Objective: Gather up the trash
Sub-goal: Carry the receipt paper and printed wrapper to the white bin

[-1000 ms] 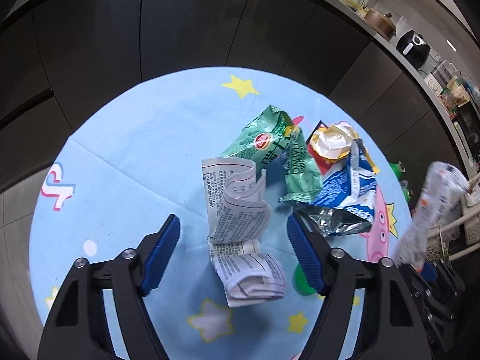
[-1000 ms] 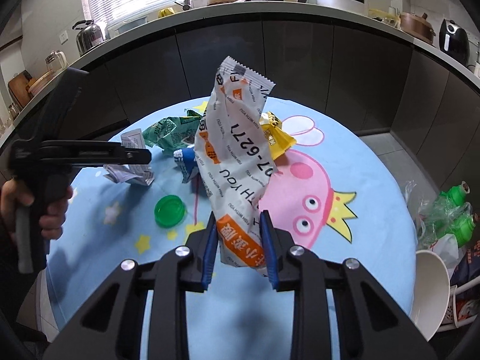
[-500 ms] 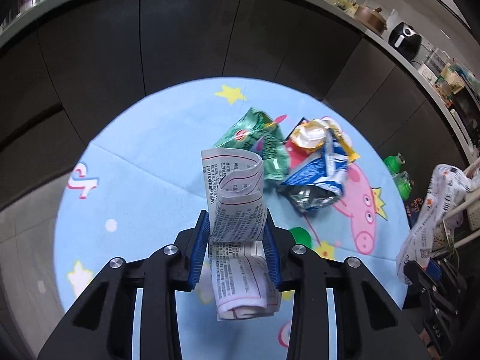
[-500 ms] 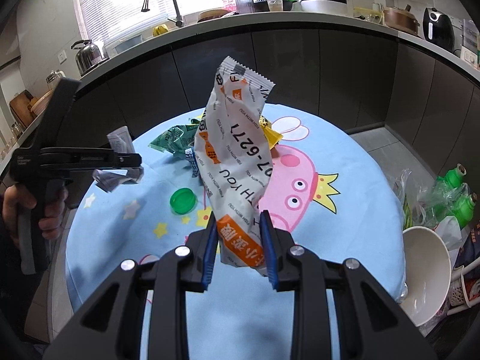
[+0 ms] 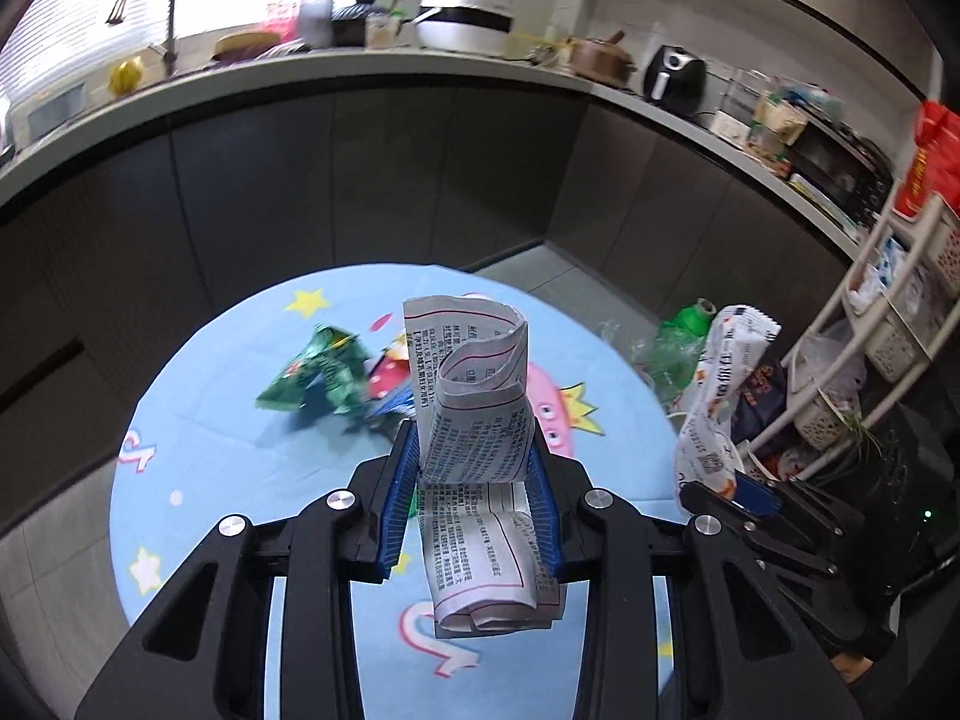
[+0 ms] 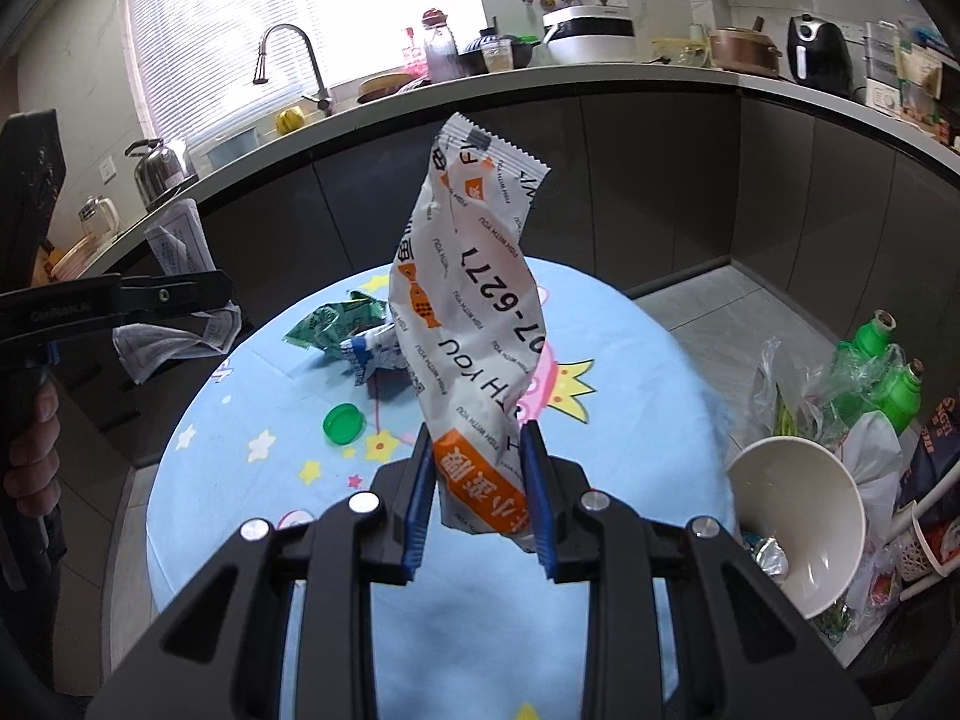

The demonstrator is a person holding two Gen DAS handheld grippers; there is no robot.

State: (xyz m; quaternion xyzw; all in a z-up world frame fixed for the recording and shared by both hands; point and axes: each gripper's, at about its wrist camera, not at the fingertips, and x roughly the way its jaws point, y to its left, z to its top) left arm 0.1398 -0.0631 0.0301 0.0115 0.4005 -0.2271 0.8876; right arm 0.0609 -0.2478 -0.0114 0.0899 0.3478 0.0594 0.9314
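My left gripper (image 5: 474, 480) is shut on a folded printed paper leaflet (image 5: 474, 414), lifted clear above the round blue cartoon table (image 5: 198, 480). From the right wrist view that same gripper (image 6: 228, 306) holds the leaflet (image 6: 174, 240) at the far left. My right gripper (image 6: 477, 492) is shut on a white and orange snack wrapper (image 6: 474, 312), which stands upright in the air; the wrapper (image 5: 720, 396) also shows at the right in the left wrist view. On the table lie a green wrapper (image 6: 336, 324), a blue and white wrapper (image 6: 372, 354) and a green bottle cap (image 6: 343, 423).
Beside the table on the right sits a bin bag with green bottles (image 6: 882, 372), clear plastic and a white paper bowl (image 6: 798, 516). A white wire rack (image 5: 888, 324) stands further right. Dark cabinets and a cluttered counter (image 6: 540, 84) curve behind. A hand (image 6: 30, 456) grips the left tool.
The left gripper closed on the leaflet and lifted it off the table, moving up and toward the right. The right gripper, still holding the snack wrapper, rose and drifted toward the bin side.
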